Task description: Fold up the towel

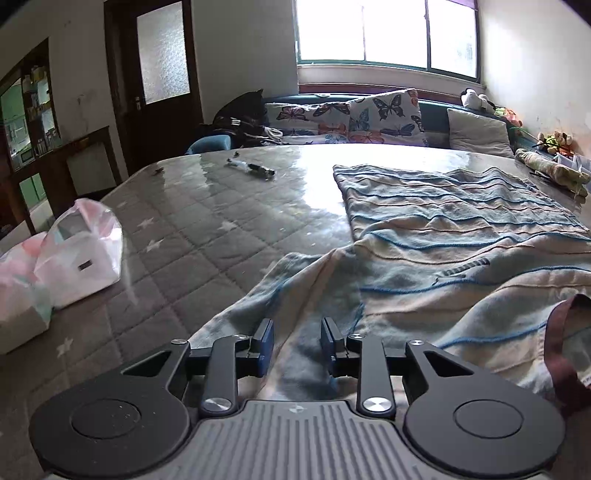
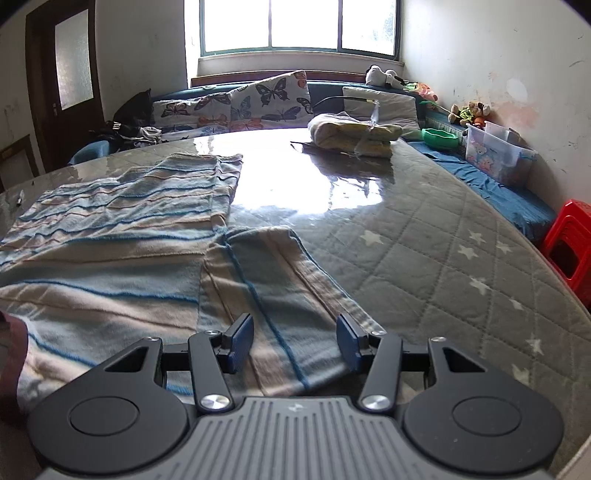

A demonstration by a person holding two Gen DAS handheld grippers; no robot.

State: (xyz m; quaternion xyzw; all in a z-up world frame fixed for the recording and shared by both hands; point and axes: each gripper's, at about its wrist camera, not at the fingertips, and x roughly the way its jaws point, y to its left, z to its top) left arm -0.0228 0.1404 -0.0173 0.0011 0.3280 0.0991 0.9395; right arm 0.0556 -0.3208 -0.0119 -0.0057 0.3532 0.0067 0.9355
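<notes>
Left gripper (image 1: 297,341) low over the striped towel (image 1: 461,229), jaws parted; right gripper (image 2: 295,339) likewise, jaws wide.

Both wrist views sit low and close over the near edge of the striped towel (image 1: 461,236), looking forward between their fingers across the quilted table (image 1: 184,236) toward the window (image 1: 388,33). They share towel, butterfly pillows (image 2: 273,99) and window (left view also catches the door (image 1: 155,74)).

Home living room; butterfly cushions (image 2: 271,98), stuffed toys (image 2: 469,110)
</notes>
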